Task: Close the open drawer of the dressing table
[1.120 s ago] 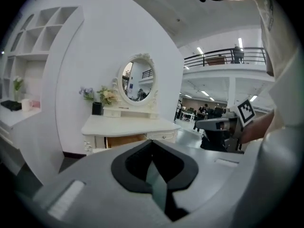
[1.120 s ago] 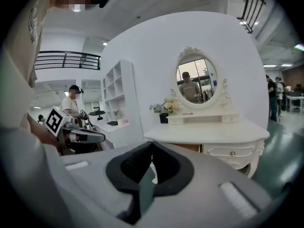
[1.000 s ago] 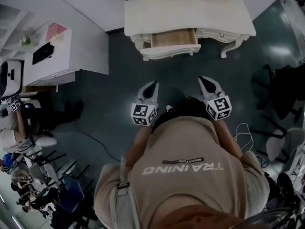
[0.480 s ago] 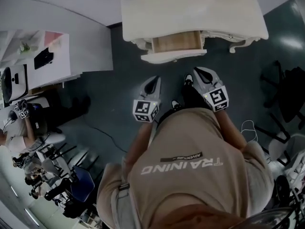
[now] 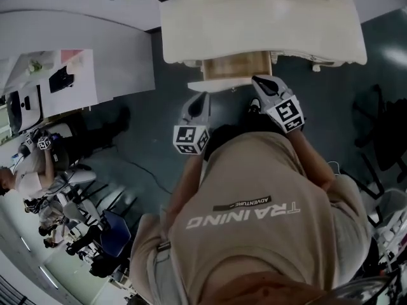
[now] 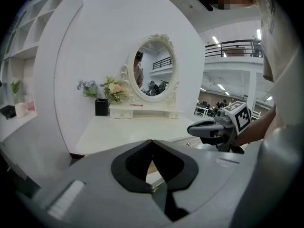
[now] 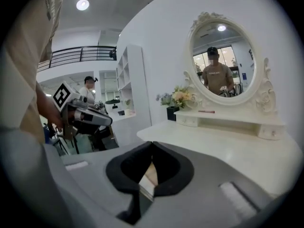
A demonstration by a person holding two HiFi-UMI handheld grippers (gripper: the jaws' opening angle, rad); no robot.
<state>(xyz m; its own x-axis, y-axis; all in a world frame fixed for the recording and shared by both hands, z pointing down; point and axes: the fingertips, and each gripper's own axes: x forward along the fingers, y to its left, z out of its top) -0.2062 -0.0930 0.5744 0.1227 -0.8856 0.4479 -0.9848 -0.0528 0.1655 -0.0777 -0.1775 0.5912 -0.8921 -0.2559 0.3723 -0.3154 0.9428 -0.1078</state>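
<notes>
Item one: white dressing table (image 5: 261,30) at the top of my head view, its drawer (image 5: 236,65) standing open toward me with the wooden inside showing. Item two: left gripper (image 5: 202,98), fingers together on nothing, tip just short of the drawer's pale front. Item three: right gripper (image 5: 259,81), fingers likewise together and empty, tip at the right end of that front, though I cannot tell from here whether it touches; on the tabletop, an oval mirror (image 6: 152,68) and a dark vase of flowers (image 6: 101,106).
</notes>
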